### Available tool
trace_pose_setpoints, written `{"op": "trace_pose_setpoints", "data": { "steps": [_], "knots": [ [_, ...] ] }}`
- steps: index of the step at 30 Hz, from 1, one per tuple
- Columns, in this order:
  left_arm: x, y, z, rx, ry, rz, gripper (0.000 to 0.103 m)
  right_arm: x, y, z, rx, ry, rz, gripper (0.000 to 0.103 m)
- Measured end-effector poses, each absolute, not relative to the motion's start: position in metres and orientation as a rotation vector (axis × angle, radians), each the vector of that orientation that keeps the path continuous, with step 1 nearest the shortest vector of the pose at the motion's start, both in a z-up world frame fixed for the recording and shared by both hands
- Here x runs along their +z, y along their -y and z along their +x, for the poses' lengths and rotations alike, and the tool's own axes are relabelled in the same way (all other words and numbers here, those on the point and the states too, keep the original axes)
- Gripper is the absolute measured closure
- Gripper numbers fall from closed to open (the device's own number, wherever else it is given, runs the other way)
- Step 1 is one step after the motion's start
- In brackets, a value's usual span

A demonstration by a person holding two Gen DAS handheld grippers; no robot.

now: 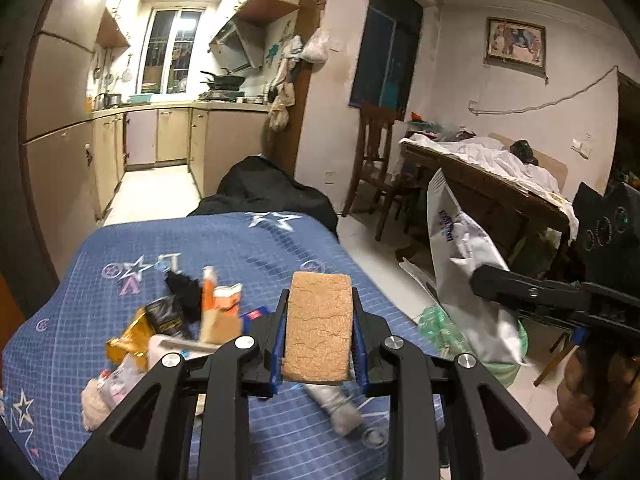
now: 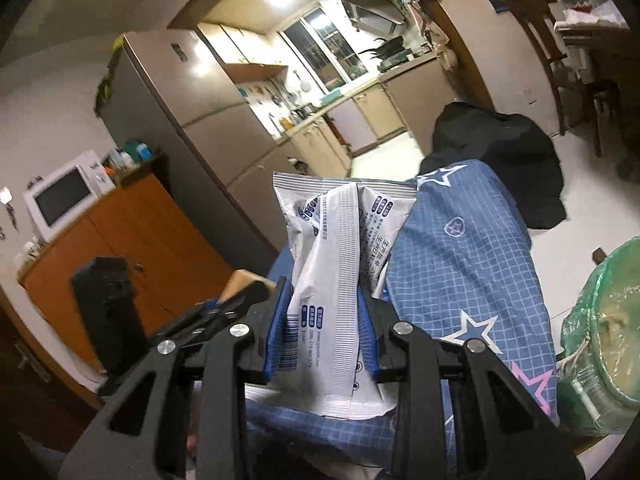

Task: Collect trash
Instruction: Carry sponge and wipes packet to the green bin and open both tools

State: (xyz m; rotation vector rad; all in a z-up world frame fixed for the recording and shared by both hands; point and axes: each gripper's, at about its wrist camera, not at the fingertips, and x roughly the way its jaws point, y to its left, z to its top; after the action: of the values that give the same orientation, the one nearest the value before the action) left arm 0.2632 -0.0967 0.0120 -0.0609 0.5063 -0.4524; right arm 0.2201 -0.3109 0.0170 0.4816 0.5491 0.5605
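My left gripper [image 1: 319, 312] is shut on a tan rectangular sponge [image 1: 318, 326], held above the table with the blue star cloth [image 1: 248, 248]. A pile of trash [image 1: 180, 320] lies on the cloth to the left: an orange and white carton, a gold wrapper, a black scrap, tissue. A grey tube [image 1: 338, 408] lies under the gripper. My right gripper [image 2: 323, 320] is shut on a white printed plastic bag [image 2: 340, 264]; it also shows in the left wrist view [image 1: 468, 276], held over a bin with a green liner [image 1: 440, 328], [image 2: 600, 340].
A black bag [image 1: 272, 188] sits at the table's far end. A wooden table with white cloths [image 1: 480, 168] and a chair [image 1: 376, 152] stand at right. An orange cabinet with a microwave [image 2: 64, 196] and a fridge [image 2: 168, 92] stand at left. The kitchen lies beyond.
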Motion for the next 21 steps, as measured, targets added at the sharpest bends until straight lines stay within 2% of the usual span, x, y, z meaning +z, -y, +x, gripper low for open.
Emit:
{"op": "trace_pose_setpoints", "data": {
  "steps": [4,11,15,21],
  "knots": [
    [0.023,0.129,0.266,-0.5,-0.499,-0.046,0.075,0.035,0.333,0.209,0.53,-0.505,0.478,0.073],
    [0.029,0.205,0.272,-0.576,-0.49,-0.021,0.075,0.062,0.356,0.174,0.174,-0.393,0.168,0.073],
    [0.031,0.263,0.275,-0.64,-0.492,0.002,0.075,0.053,0.383,0.167,-0.023,-0.387,0.055,0.073],
    [0.022,0.349,0.286,-0.727,-0.525,0.033,0.075,0.023,0.445,0.169,-0.18,-0.44,0.064,0.073]
  ]
}}
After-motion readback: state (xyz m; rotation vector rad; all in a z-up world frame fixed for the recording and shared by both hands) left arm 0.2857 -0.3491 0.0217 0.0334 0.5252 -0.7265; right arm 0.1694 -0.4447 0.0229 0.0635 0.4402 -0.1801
